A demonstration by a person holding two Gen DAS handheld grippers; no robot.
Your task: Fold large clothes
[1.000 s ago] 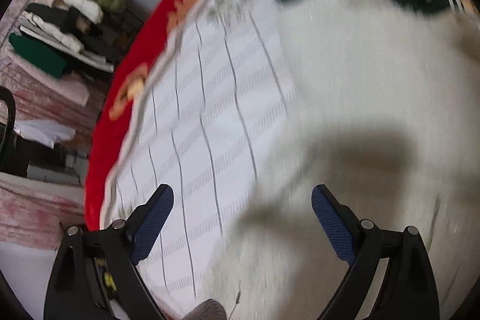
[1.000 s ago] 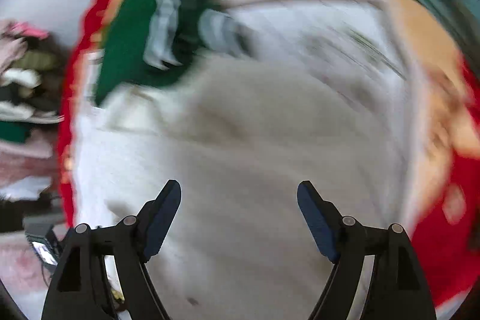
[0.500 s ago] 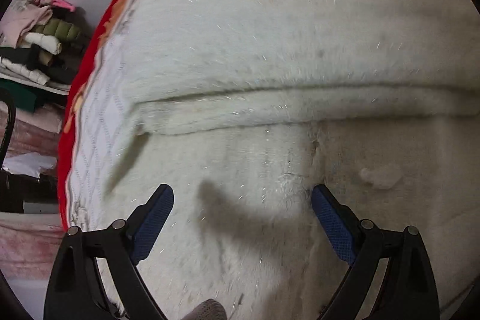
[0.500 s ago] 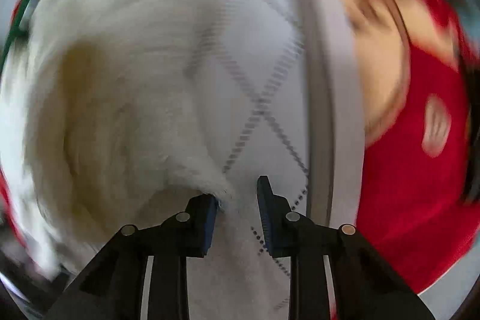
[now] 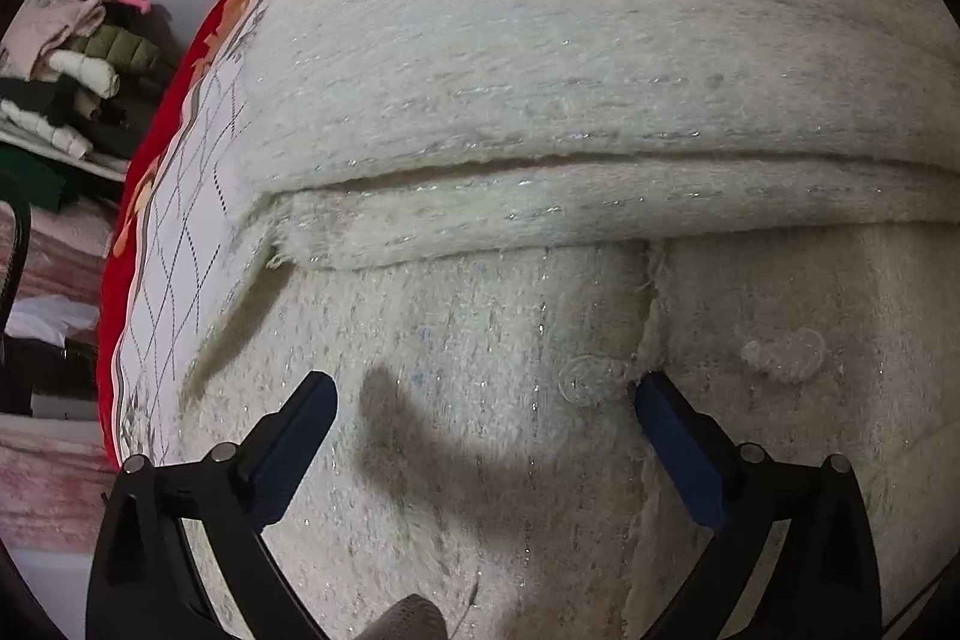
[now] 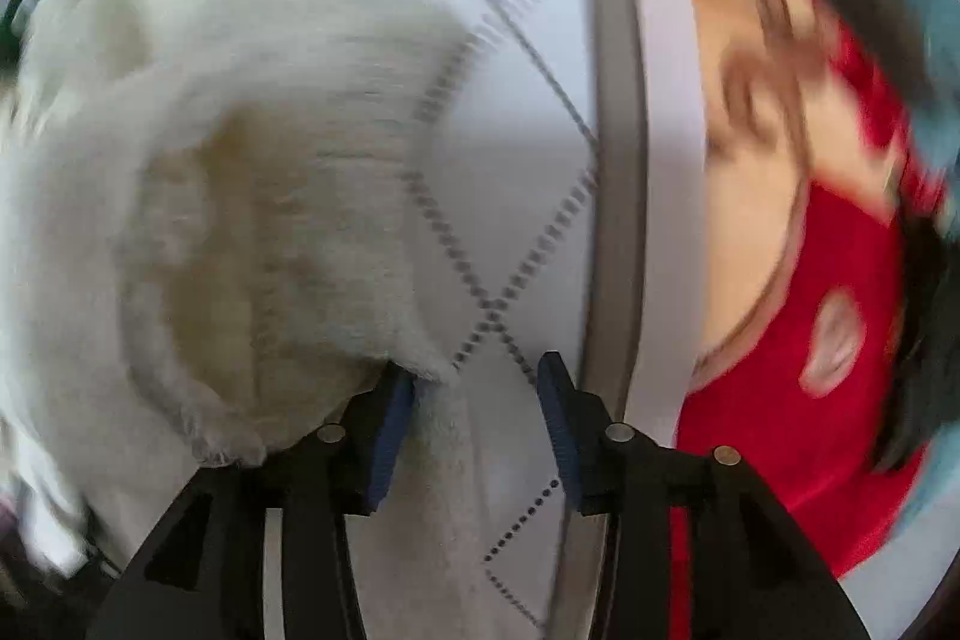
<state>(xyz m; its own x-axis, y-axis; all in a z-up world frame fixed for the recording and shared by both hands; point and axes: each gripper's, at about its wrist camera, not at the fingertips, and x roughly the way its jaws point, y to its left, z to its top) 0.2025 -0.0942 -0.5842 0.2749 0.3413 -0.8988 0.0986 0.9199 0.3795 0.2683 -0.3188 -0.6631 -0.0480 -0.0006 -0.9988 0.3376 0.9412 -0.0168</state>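
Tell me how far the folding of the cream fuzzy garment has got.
Done: one fold lies across the cream garment. In hand: right gripper sits open at its edge, and left gripper is open above it. Left: probably further folds to make it compact.

A folded band (image 5: 600, 214) (thick, cream) crosses ahead of the left gripper (image 5: 486, 436).

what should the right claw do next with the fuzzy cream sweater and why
Probably close the right claw on the cream sweater: its edge lies between the parted fingers, ungripped. The left claw is wide open over the sweater's front, so nothing holds the garment yet.
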